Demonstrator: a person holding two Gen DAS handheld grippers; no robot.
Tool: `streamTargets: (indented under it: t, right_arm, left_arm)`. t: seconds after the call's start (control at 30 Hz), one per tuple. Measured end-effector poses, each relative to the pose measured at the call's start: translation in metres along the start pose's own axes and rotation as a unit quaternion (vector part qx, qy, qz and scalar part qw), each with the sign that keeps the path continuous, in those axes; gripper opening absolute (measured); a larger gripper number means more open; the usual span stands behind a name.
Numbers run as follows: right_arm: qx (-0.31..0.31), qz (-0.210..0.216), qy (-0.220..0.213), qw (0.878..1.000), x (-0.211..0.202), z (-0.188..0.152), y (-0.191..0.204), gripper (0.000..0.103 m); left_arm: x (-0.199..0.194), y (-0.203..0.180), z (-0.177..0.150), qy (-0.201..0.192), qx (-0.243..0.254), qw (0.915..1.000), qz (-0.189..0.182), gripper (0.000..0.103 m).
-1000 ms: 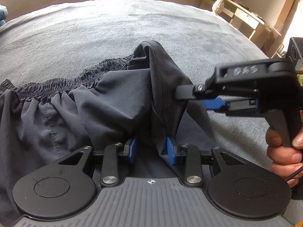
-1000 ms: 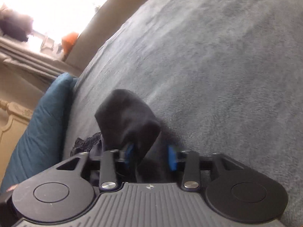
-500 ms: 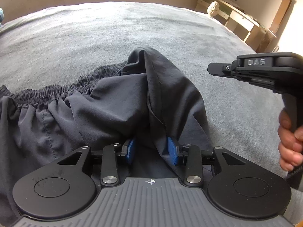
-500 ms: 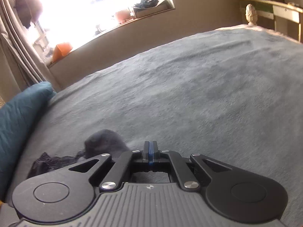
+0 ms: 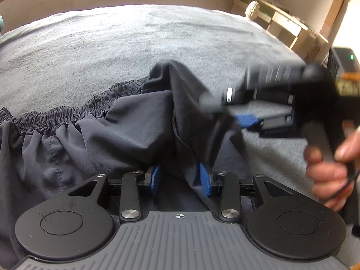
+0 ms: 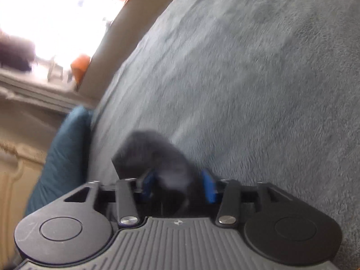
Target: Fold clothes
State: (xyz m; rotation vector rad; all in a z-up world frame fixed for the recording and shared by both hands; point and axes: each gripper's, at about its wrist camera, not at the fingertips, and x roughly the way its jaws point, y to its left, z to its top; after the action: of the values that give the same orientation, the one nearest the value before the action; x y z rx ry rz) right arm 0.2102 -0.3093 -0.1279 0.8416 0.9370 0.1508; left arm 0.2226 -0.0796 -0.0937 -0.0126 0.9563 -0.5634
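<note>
Dark grey shorts (image 5: 90, 139) with a gathered elastic waistband lie on a grey blanket (image 5: 135, 45). In the left wrist view my left gripper (image 5: 180, 177) is shut on a raised fold of the shorts, which runs up between its blue pads. My right gripper (image 5: 225, 112) comes in blurred from the right, held by a hand (image 5: 326, 168), with its fingers at the same raised fold. In the right wrist view the right gripper (image 6: 178, 183) has its jaws opening, with a dark lump of the shorts (image 6: 153, 153) between the pads.
The grey blanket stretches far beyond the shorts on all sides. A teal pillow (image 6: 65, 157) lies at the bed's edge below a bright window sill. Wooden shelves (image 5: 281, 20) and a black device with a green light (image 5: 342, 60) stand off to the right.
Half a second ago the right gripper was shut and drawn back from the shorts. It has now swung back to the raised fold with its jaws apart around it. The left gripper kept its hold.
</note>
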Motion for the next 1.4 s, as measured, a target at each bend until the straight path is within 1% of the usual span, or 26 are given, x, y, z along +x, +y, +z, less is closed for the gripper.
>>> streamTargets:
  t: [0.03,0.1,0.17,0.23,0.3,0.33,0.37,0.47,0.5,0.57,0.6,0.63,0.67,0.7,0.73,0.77,0.83,0.93,0.97,1.03,1.07,1.1,1.17,1.23,1.3,1.4]
  right_arm:
    - [-0.013,-0.009,-0.01,1.0,-0.003,-0.002,0.003,0.004]
    - [-0.031,-0.022,-0.035,0.999,-0.012,-0.004,0.007,0.002]
    - [-0.042,-0.036,-0.063,0.996,-0.022,-0.001,0.011,0.001]
    - [-0.064,-0.056,-0.09,0.992,-0.032,0.002,0.016,0.001]
    - [-0.096,-0.08,-0.106,0.987,-0.036,0.004,0.027,0.001]
    - [-0.123,-0.097,-0.109,0.982,-0.035,0.004,0.034,0.001]
    - [-0.151,-0.114,-0.113,0.975,-0.034,0.004,0.042,0.001]
    - [-0.25,-0.182,-0.107,0.945,-0.02,-0.003,0.06,0.001]
    - [-0.275,-0.206,-0.1,0.934,-0.012,-0.007,0.062,0.001]
    - [-0.301,-0.252,-0.071,0.917,0.006,-0.009,0.057,0.002]
    - [-0.313,-0.275,-0.057,0.907,0.016,-0.009,0.054,0.004]
    - [-0.308,-0.279,-0.052,0.908,0.017,-0.007,0.05,0.012]
    - [-0.3,-0.281,-0.05,0.91,0.016,-0.005,0.046,0.016]
    - [-0.286,-0.274,-0.06,0.916,0.007,-0.001,0.046,0.024]
    - [-0.271,-0.265,-0.072,0.922,-0.003,0.002,0.047,0.036]
    - [-0.263,-0.254,-0.09,0.926,-0.015,0.005,0.049,0.04]
    - [-0.255,-0.226,-0.118,0.933,-0.034,0.01,0.055,0.044]
    - [-0.255,-0.172,-0.146,0.94,-0.056,0.02,0.066,0.051]
    - [-0.253,-0.149,-0.141,0.945,-0.057,0.024,0.07,0.052]
    - [-0.244,-0.1,-0.125,0.956,-0.051,0.034,0.078,0.061]
    - [-0.239,-0.079,-0.111,0.961,-0.042,0.039,0.081,0.064]
    - [-0.235,-0.059,-0.095,0.966,-0.033,0.044,0.084,0.065]
    - [-0.23,-0.043,-0.061,0.97,-0.007,0.051,0.091,0.065]
    - [-0.225,-0.049,-0.016,0.973,0.023,0.054,0.096,0.065]
    - [-0.219,-0.064,0.034,0.973,0.052,0.058,0.094,0.065]
    - [-0.21,-0.097,0.091,0.969,0.084,0.056,0.088,0.065]
  left_arm:
    - [-0.003,0.001,0.001,-0.008,-0.009,0.9999,-0.008,0.036]
    - [-0.006,0.003,0.005,-0.018,-0.018,0.9995,-0.018,0.036]
    - [-0.008,0.005,0.008,-0.027,-0.025,0.9989,-0.027,0.036]
    - [-0.006,0.006,0.01,-0.03,-0.022,0.999,-0.023,0.036]
    - [-0.001,0.005,0.009,-0.024,-0.016,0.9995,-0.014,0.036]
    - [0.001,0.004,0.008,-0.021,-0.013,0.9996,-0.01,0.036]
    - [0.004,0.004,0.007,-0.018,-0.009,0.9998,-0.005,0.036]
    - [0.013,0.001,0.004,-0.006,0.009,0.9999,0.012,0.036]
    - [0.015,0.0,0.003,-0.003,0.013,0.9998,0.017,0.036]
    - [0.018,-0.001,0.002,-0.001,0.02,0.9996,0.021,0.036]
    - [0.019,-0.001,0.002,-0.001,0.024,0.9995,0.023,0.036]
    - [0.019,-0.001,0.002,-0.002,0.025,0.9994,0.024,0.036]
    - [0.019,-0.001,0.002,-0.002,0.025,0.9994,0.023,0.036]
    - [0.019,0.0,0.002,-0.002,0.024,0.9995,0.022,0.036]
    - [0.018,0.0,0.002,-0.002,0.023,0.9995,0.021,0.036]
    - [0.018,0.0,0.002,-0.002,0.023,0.9995,0.02,0.036]
    - [0.018,0.001,0.002,-0.002,0.021,0.9996,0.019,0.036]
    - [0.017,0.002,0.002,-0.002,0.019,0.9997,0.017,0.036]
    - [0.016,0.002,0.002,-0.002,0.018,0.9997,0.016,0.036]
    - [0.012,0.004,0.003,-0.003,0.012,0.9999,0.01,0.036]
    - [0.01,0.006,0.003,-0.004,0.008,0.9999,0.009,0.036]
    - [0.008,0.007,0.003,-0.005,0.005,1.0,0.007,0.036]
    - [0.004,0.009,0.003,-0.006,0.0,1.0,0.006,0.036]
    - [0.003,0.012,0.003,-0.006,-0.001,1.0,0.006,0.036]
    - [0.006,0.013,0.002,-0.003,-0.004,1.0,0.007,0.036]
    - [0.011,0.013,0.0,-0.002,-0.006,0.9999,0.008,0.036]
